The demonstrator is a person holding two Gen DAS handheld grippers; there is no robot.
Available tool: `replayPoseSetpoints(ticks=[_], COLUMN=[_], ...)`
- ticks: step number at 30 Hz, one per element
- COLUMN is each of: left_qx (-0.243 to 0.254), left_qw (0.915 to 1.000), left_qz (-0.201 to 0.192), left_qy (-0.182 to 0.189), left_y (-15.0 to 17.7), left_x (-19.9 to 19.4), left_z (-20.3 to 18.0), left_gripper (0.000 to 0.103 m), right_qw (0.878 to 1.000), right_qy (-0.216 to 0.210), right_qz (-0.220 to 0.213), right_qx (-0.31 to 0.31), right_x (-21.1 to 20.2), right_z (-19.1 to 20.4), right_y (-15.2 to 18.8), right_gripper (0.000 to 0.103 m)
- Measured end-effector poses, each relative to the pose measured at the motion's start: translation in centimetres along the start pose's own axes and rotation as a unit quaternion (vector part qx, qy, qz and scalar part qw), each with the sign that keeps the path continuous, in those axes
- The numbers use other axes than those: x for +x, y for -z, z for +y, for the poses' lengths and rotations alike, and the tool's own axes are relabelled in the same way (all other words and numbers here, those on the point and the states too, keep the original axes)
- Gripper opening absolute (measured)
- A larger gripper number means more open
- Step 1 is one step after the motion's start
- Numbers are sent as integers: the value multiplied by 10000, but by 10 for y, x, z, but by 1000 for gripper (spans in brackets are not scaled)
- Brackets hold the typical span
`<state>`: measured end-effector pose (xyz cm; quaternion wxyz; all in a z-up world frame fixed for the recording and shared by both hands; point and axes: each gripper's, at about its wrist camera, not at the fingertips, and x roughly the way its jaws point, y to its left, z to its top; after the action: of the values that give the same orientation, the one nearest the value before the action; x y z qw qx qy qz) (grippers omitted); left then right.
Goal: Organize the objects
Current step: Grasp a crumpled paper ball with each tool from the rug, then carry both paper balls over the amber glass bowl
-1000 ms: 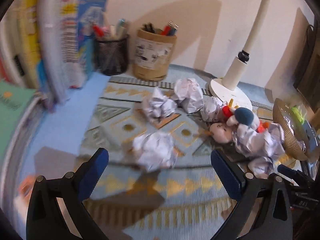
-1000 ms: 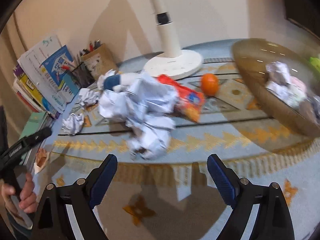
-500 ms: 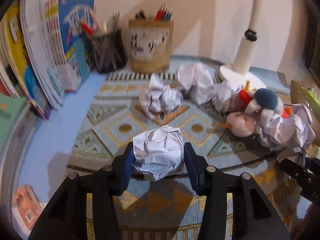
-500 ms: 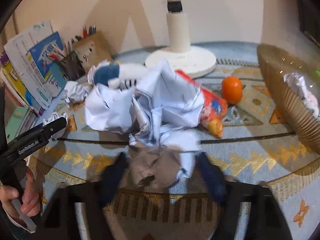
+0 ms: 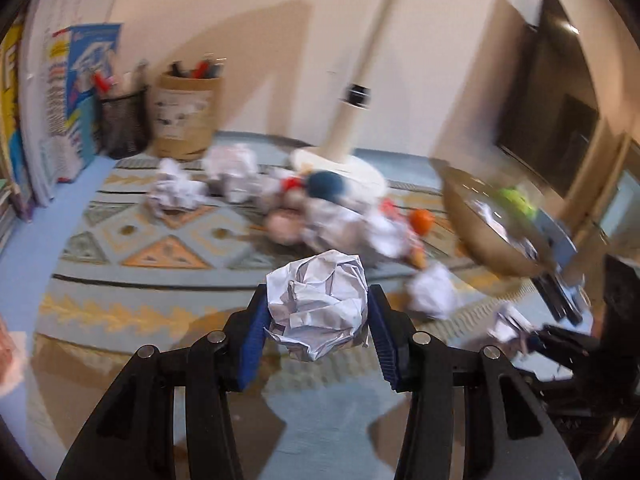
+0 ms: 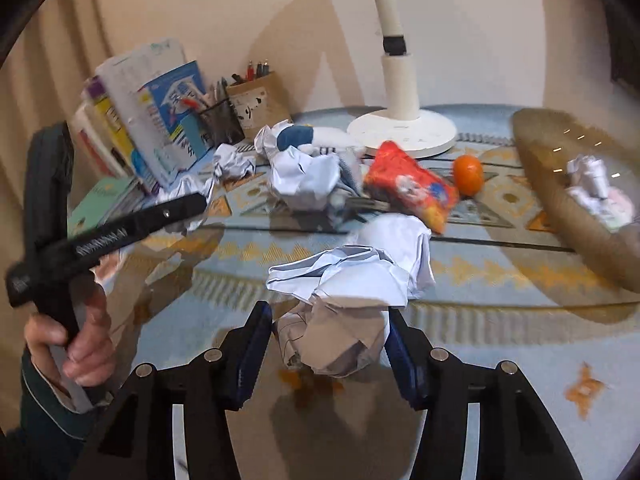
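Observation:
My left gripper is shut on a crumpled white paper ball, held just above the patterned mat. My right gripper is shut on a larger, looser wad of crumpled paper, whose top spills out over the fingers. A woven brown basket stands at the right with crumpled paper inside it. More paper balls lie at the back of the mat. In the right wrist view the left gripper shows at the left, gripped by a hand.
A white lamp base stands at the back centre. A red snack packet, an orange and a plush toy lie among the papers. Pen holders and leaning books fill the back left.
Both grippers went from wide open to shut, each on a crumpled paper. The left view has since swung right, bringing the basket into sight, and its paper ball has come off the mat.

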<state>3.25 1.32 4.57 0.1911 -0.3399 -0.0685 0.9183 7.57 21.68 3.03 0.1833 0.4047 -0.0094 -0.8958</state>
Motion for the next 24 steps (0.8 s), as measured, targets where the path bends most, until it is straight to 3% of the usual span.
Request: replayPoseSetpoints(ticks=[2,5,8,10,15,22,23,24], left_qx=[227,190,258,325,504,517,541,558], left_qw=[9997,9986,9985,9982,9977,9976,9976,9975], left_qz=[6,242,324,359,341,358,342,331], left_qy=[105,436,370,342,292,291,281,290], left_y=[8,18,19,19,21,22,22,22], left_x=[5,14,17,18,16,18,17,17], left_z=[-16,-19,-20,-23,-29,-29,-30,-31], left_gripper=[45,45,45,45,47,47,47,47], right_qw=[9999,9994,9989,9982,9985,9979,9975,9974], right_qy=[111,120,83,104,204,289,302,268], right_qz=[95,262,354,440,450,338,326,299], right_qx=[42,199,287,382,241,467,558,607], right_x=[-4,0,4,9,9,6,6,5], right_z=[-11,-26,-37,-39,-34,-41,-44,-47], right_y=[8,15,22,24,26,26,26,25], right_gripper=[55,55,59,69,80,80,78,65])
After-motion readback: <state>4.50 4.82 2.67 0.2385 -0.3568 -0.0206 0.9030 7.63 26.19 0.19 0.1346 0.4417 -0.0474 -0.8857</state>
